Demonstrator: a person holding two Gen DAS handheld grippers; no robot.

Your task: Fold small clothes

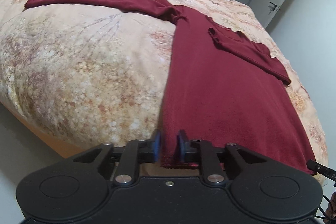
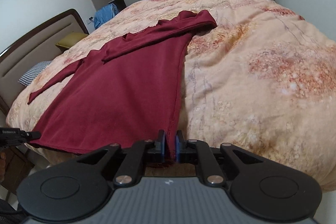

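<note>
On the floral quilt (image 1: 84,68) that covers the bed lies a soft, light maroon top (image 1: 220,87), one sleeve folded across its chest; it should drape and fold easily. The left gripper (image 1: 169,147) and right gripper (image 2: 170,146) each pinch a hem corner.
</note>
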